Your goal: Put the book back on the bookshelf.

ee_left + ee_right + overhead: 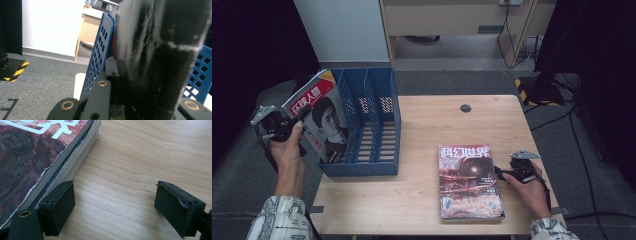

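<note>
The left gripper clamps a magazine over the blue file rack, while the right gripper rests wide-jawed beside the stacked magazines.

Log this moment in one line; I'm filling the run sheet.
left gripper: shut on portrait magazine, at blue file rack | right gripper: open, beside magazine stack | table

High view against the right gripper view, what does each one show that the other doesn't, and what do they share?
High view alone: the blue plastic three-slot file rack, and the left gripper shut on a red-and-white portrait magazine tilted at the rack's left end. Right gripper view alone: the close-up frayed page edges of the stack and the right gripper's black pads, wide apart with nothing between them. Shared: the stack of red-covered magazines lying flat on the light wooden table, with the right gripper beside it.
</note>
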{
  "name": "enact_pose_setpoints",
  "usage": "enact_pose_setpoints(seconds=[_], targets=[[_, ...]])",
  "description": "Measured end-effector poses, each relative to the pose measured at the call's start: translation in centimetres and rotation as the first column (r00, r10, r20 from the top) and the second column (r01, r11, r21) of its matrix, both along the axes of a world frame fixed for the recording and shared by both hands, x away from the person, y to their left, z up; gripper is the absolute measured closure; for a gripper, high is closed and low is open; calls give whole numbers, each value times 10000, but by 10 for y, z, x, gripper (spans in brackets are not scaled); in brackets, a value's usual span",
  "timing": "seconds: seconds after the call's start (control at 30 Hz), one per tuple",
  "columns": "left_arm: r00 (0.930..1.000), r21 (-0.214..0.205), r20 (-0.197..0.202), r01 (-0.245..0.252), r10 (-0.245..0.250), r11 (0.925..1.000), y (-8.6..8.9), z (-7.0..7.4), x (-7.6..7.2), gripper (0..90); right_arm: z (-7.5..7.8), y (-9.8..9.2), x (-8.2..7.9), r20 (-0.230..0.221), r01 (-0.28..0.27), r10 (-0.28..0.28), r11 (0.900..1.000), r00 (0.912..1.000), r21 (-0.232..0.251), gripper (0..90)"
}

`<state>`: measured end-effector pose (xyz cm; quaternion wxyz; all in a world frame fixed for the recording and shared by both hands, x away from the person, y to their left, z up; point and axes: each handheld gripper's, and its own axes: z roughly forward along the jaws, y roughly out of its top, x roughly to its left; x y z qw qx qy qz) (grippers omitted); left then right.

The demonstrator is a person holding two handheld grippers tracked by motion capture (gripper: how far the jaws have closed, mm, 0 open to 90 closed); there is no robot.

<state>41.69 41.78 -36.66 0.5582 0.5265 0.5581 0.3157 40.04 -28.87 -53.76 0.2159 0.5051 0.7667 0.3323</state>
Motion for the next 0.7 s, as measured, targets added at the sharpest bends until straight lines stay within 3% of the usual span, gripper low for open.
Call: enact_pose_setpoints(seconds=[0.4,0.7], targets=[[9996,365,-213,-165,173,9992,-3,2,2,861,0,0,0,31,-52,52,10000,10000,-18,166],[9999,452,-13,-150,150,9989,-4,2,1,862,0,0,0,28,-52,53,10000,10000,-14,167]])
